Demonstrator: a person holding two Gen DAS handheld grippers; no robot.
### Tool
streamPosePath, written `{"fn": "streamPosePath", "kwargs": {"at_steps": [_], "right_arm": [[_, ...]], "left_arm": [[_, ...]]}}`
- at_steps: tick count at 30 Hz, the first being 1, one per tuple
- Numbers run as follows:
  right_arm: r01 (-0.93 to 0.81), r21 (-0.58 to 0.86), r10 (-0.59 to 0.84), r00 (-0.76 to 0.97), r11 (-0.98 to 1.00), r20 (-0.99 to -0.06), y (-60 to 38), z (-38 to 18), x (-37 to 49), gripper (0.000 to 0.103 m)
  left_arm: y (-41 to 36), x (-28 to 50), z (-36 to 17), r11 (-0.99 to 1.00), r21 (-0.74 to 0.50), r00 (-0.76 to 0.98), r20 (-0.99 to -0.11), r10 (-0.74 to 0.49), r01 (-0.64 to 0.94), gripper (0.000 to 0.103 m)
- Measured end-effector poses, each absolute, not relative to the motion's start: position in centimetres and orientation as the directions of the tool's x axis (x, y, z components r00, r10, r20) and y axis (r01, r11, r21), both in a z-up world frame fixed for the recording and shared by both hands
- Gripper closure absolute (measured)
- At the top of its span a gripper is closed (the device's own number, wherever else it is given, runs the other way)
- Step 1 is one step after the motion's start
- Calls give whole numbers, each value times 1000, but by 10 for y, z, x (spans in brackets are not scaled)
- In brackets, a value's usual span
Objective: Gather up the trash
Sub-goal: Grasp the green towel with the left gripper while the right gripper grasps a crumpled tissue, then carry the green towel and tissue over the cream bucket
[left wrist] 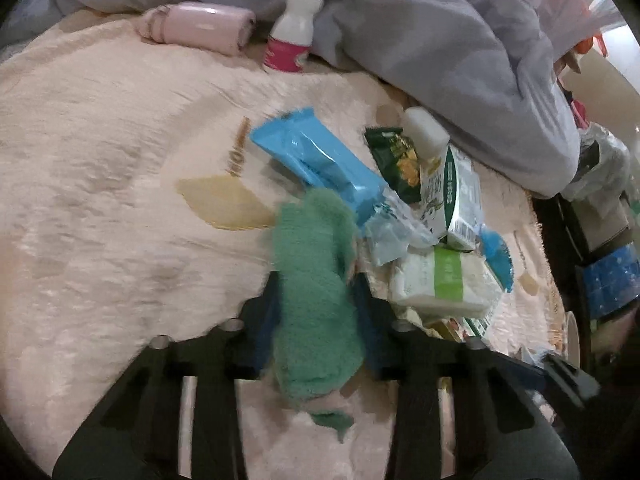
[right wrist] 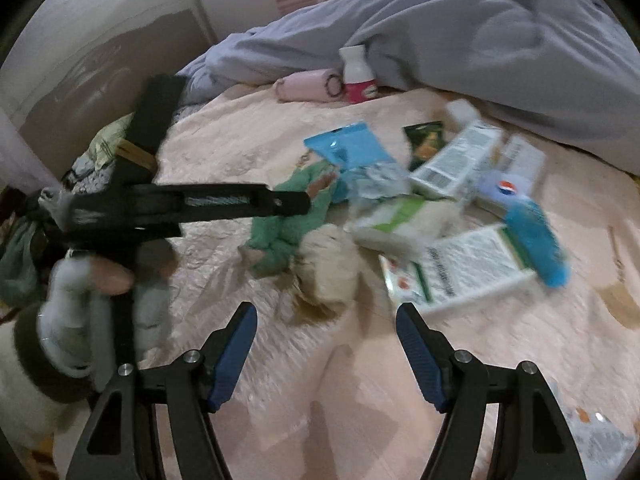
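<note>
My left gripper [left wrist: 316, 280] is shut on a green fuzzy sock [left wrist: 316, 292], which hangs between its blue fingers; the sock also shows in the right wrist view [right wrist: 288, 224], held by the left gripper [right wrist: 308, 200] just above the bed. Beside it lies a trash pile: a blue wrapper [left wrist: 316, 156], a green snack bag [left wrist: 400, 160], a white-and-green carton [left wrist: 452, 196], a tissue pack [left wrist: 444, 280] and a blue Pepsi bottle [right wrist: 528, 224]. My right gripper [right wrist: 326, 320] is open and empty, above the pink bedspread, close to a beige crumpled sock [right wrist: 328, 264].
A grey duvet [left wrist: 440, 48] is heaped at the back of the bed. A pink case [left wrist: 200, 26] and a white bottle with a red label [left wrist: 290, 40] lie against it. The bed edge and clutter on the floor [left wrist: 608, 240] are at the right.
</note>
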State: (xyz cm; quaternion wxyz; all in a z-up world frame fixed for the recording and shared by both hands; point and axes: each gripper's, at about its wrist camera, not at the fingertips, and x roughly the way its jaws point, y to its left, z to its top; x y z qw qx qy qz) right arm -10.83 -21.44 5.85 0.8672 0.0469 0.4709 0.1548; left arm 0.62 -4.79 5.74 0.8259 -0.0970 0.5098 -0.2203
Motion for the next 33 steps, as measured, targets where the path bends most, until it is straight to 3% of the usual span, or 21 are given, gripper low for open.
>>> {"fn": "streamPosePath", "kwargs": {"at_steps": [5, 7, 10, 21, 33], "right_arm": [[-215, 208, 290, 490, 954, -822, -195, 39, -76, 49], [-204, 185, 261, 468, 961, -844, -187, 27, -64, 77], [-194, 181, 255, 489, 964, -834, -184, 25, -65, 84], [-144, 257, 291, 611, 955, -736, -246, 100, -141, 85], [49, 235, 134, 704, 971, -698, -355, 149, -230, 85]], "left_arm": [[-11, -5, 72, 896, -377, 425, -790, -442, 233, 75], [-5, -10, 75, 906, -356, 441, -792, -422, 228, 75], [-6, -23, 83, 910, -330, 462, -786, -411, 249, 75], [-76, -79, 121, 865, -285, 490, -732, -474, 413, 75], [-191, -128, 156, 754, -282, 417, -694, -587, 593, 75]]}}
